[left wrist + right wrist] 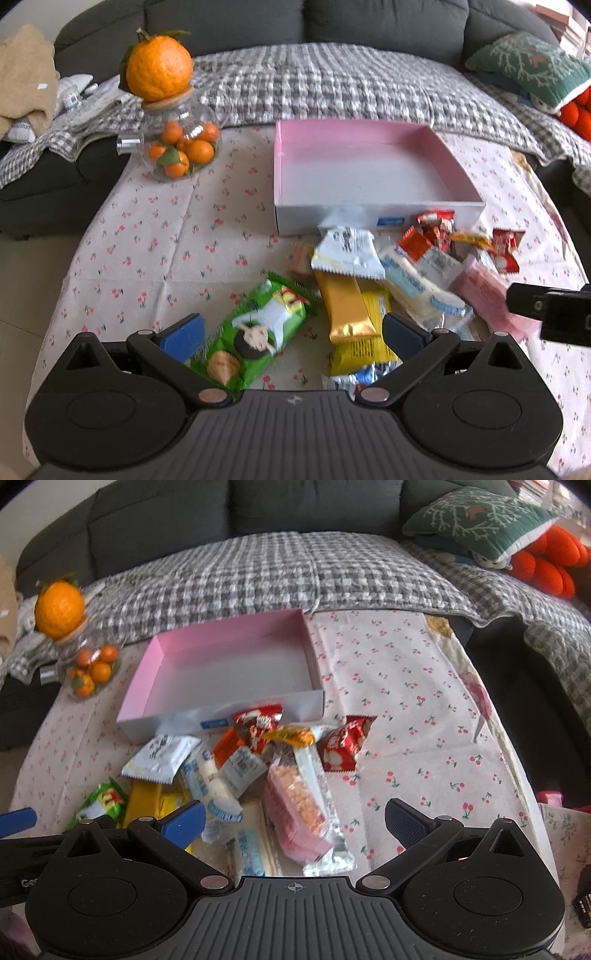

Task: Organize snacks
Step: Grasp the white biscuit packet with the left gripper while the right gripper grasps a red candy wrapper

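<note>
While both jaws are spread wide and empty, the left gripper (291,332) is held over a glossy green crinkled packet (258,332). The right gripper (295,821) is held over a pink crimped wrapper (299,812), lower centre.

One pink-lined box (436,151) sits on the cherry-print tablecloth (155,236), with one glass jar of small oranges (181,147) and one large orange (159,68) on its lid. Loose snack packets (347,254): roughly a dozen, overlapping too much for an exact count; one is green (258,328), three or four are red (506,247).

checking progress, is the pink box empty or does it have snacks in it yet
Empty: the pink box shows only bare floor in both views; the snacks lie outside it.
</note>
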